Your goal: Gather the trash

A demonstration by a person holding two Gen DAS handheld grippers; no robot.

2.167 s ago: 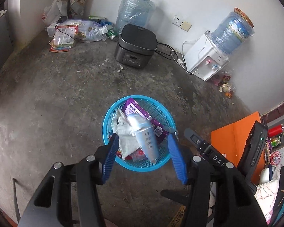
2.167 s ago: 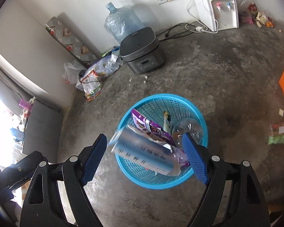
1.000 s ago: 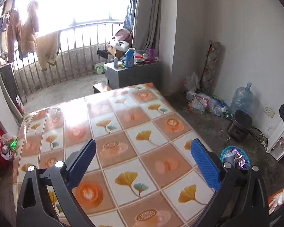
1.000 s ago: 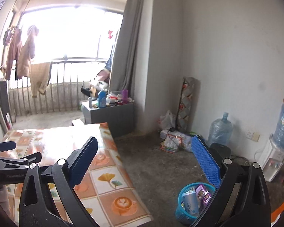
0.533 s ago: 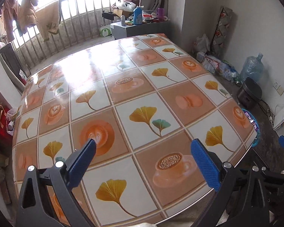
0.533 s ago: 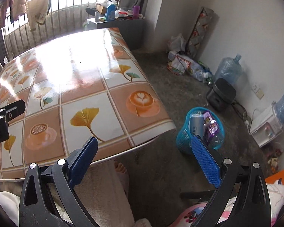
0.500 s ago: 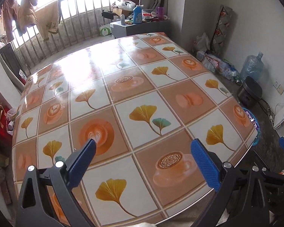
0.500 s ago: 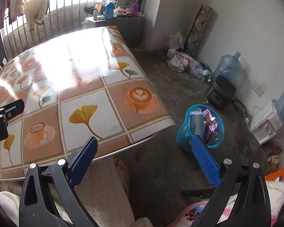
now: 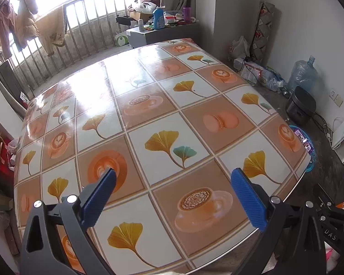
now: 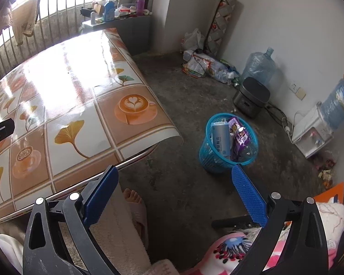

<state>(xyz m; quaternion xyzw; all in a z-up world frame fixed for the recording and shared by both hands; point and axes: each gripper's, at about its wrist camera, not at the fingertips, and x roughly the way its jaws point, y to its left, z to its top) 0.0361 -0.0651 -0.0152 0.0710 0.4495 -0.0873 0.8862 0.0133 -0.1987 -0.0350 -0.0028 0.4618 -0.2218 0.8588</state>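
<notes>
Blue mesh wastebasket (image 10: pixel 227 158): it is standing upright on the grey concrete floor (image 10: pixel 188 105), off the table's corner, and serving as your landmark. It is holding a pale blue-and-white tube or carton (image 10: pixel 221 138), a purple snack wrapper (image 10: pixel 238 135) and a clear plastic piece (image 10: pixel 246 152). From your left camera only a sliver of its rim (image 9: pixel 309 146) is showing past the table edge.

Table (image 9: pixel 162 123): it is lying beside the basket, wearing a glossy cloth printed with ginkgo leaves, coffee cups and macarons; strong window glare is washing over its far half.

Left gripper (image 9: pixel 172 197): you are holding it above the table's near part, jaws spread wide, nothing between the blue pads (image 9: pixel 98 197).

Right gripper (image 10: pixel 174 194): you are holding it over the floor on the near side of the basket, jaws also wide apart and empty, its right pad (image 10: pixel 248 198) lining up just below the basket.

Dark rice cooker (image 10: pixel 251 99): it is sitting beyond the basket, by the wall, with an empty water jug (image 10: pixel 259 67) behind it.

White water dispenser (image 10: pixel 314 128): it is standing right of the basket, bottle on top.

Bags and packets (image 10: pixel 201 61): they are lying heaped in the corner beyond the basket.

Slippered foot (image 10: pixel 135 204): it is resting on the floor under the table edge, nearer you than the basket.
</notes>
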